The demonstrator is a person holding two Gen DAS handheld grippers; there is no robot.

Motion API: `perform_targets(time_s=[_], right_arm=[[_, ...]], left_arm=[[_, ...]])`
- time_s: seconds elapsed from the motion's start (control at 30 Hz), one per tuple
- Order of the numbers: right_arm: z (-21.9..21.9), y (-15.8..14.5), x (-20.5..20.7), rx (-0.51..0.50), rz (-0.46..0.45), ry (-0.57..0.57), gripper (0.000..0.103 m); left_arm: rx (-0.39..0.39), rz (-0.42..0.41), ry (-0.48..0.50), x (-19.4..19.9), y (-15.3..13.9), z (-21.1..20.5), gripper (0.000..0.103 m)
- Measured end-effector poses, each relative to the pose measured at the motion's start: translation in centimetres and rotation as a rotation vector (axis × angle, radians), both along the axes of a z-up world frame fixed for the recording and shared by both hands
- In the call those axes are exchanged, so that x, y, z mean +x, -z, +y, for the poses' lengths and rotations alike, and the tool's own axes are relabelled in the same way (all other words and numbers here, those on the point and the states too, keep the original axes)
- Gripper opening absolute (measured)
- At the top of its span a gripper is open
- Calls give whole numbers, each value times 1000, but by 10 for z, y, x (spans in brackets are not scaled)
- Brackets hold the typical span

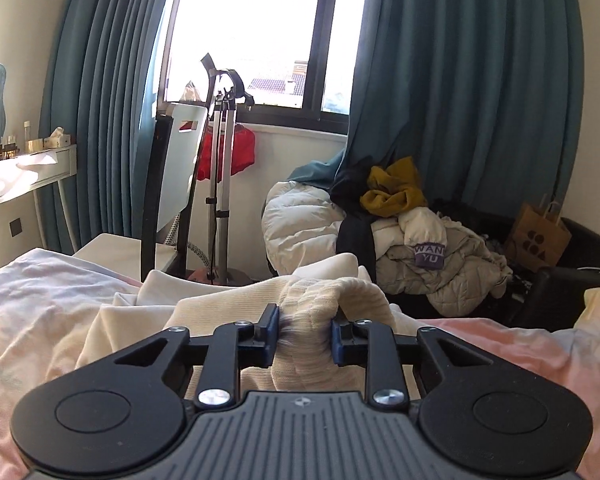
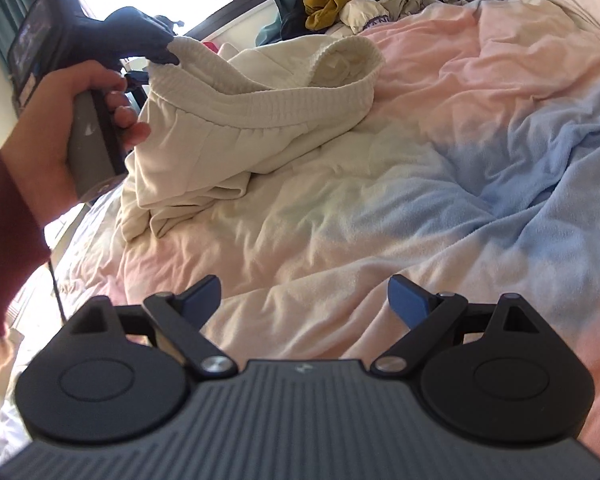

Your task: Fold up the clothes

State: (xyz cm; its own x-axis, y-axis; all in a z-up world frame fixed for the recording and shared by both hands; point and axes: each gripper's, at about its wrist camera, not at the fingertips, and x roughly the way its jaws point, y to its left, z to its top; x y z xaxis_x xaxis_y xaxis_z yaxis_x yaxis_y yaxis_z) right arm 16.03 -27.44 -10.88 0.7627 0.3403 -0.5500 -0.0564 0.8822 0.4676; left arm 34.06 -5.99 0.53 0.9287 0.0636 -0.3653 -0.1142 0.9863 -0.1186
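- Left claw (image 1: 304, 334) pinches the ribbed waistband of the cream trousers (image 2: 236, 120), the cloth bunched between its blue pads (image 1: 271, 332); seen from the right wrist, that corner of the waistband is lifted off the bed while the rest of the garment lies crumpled just below and beside the claw.
- Right claw (image 2: 305, 300) is spread wide with nothing between its pads, hovering over the bedspread (image 2: 380, 184) in pink, cream and blue, well apart from the trousers ahead of it and to its left.
- Beyond the left claw, past the bed's edge, sits a heap of clothes (image 1: 412, 240) with a mustard garment (image 1: 394, 188) on top.
- On that heap a purple label (image 1: 429, 256) reads "WAN" over "YU"; its left edge is folded under.
- To the right of the heap, a brown paper bag (image 1: 538, 236) carries dark round and triangular marks, no legible words.
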Motion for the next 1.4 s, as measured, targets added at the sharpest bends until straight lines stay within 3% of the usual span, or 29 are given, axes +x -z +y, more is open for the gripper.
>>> perform_targets(time_s=[0.17, 0.33, 0.47, 0.6, 0.9, 1.03, 1.07, 1.1, 1.23, 1.3, 1.4], right_arm=[[1, -19, -14, -9, -133, -10, 92], [-4, -45, -37, 14, -277, 20, 92], [-6, -62, -53, 71, -334, -1, 92], [11, -70, -66, 12, -315, -69, 92], [90, -41, -73, -197, -147, -294, 92], [114, -19, -63, -286, -86, -309, 90], [116, -14, -58, -290, -69, -302, 86], [118, -9, -53, -289, -52, -292, 72], [128, 7, -44, -308, -53, -273, 72], [129, 4, -46, -304, -89, -256, 67], [130, -2, -50, -293, -145, -228, 35]], left_arm=[[-60, -77, 24, -89, -38, 34, 18], [-67, -112, 41, -187, -65, 81, 17], [-88, -130, 10, -243, -76, 124, 16], [-83, -109, -20, -285, -65, 167, 16], [-176, 29, -138, -311, 7, 263, 16], [-202, 87, -166, -299, 27, 281, 16], [-209, 102, -172, -296, 32, 285, 16], [-212, 117, -177, -292, 35, 285, 16], [-239, 145, -172, -279, 41, 286, 16], [-248, 155, -175, -276, 43, 289, 16], [-244, 180, -171, -273, 47, 290, 17]])
